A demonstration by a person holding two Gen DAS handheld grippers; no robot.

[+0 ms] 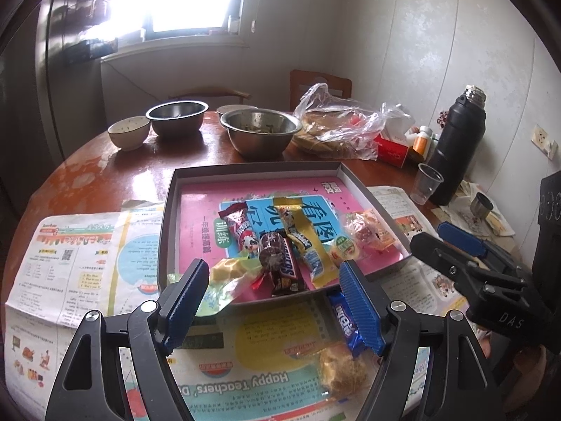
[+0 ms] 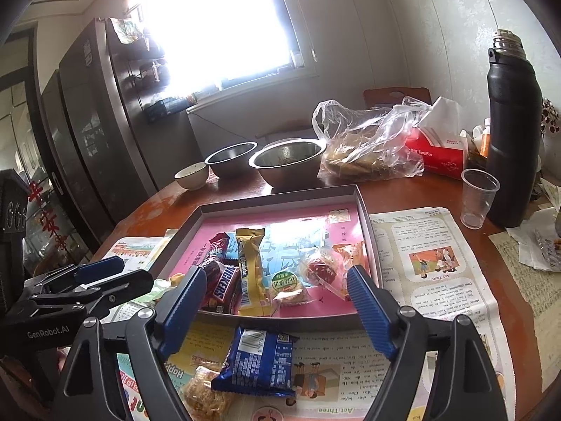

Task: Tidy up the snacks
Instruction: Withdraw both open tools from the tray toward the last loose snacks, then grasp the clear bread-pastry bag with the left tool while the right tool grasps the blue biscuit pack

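Closest to us, the left gripper (image 1: 273,280) is hanging over the near edge of the tray with its blue fingers spread wide, and nothing is sitting between them. The right gripper (image 2: 277,287) is doing the same just beside it, fingers wide apart and holding nothing.

Under the grippers, a blue cookie pack (image 2: 257,361) is lying on the newspaper (image 2: 431,280), just outside the tray. A crumbly golden snack (image 2: 207,391) in clear wrap is lying right next to it, touching its corner.

A little farther on, the gray tray (image 2: 366,224) with a pink book cover inside is resting on the round brown table (image 1: 140,172). Most snacks are lying in the tray's near half: a Snickers bar (image 1: 285,266), a long yellow bar (image 2: 250,273), a red candy pack with a cow (image 1: 242,231), a round red treat in clear wrap (image 2: 320,268) and a small cake with a green sticker (image 2: 289,289). A yellow-green wrapper (image 1: 228,280) is hanging over the tray's near left edge.

Behind the tray, two metal bowls (image 1: 261,133) and a small white bowl (image 1: 128,131) are sitting. To the right, a clear plastic bag of food (image 2: 368,140), a red tissue box (image 2: 438,154), a clear cup (image 2: 478,198) and a tall black bottle (image 2: 513,133) are standing. A bright window (image 2: 217,24) is shining at the back.
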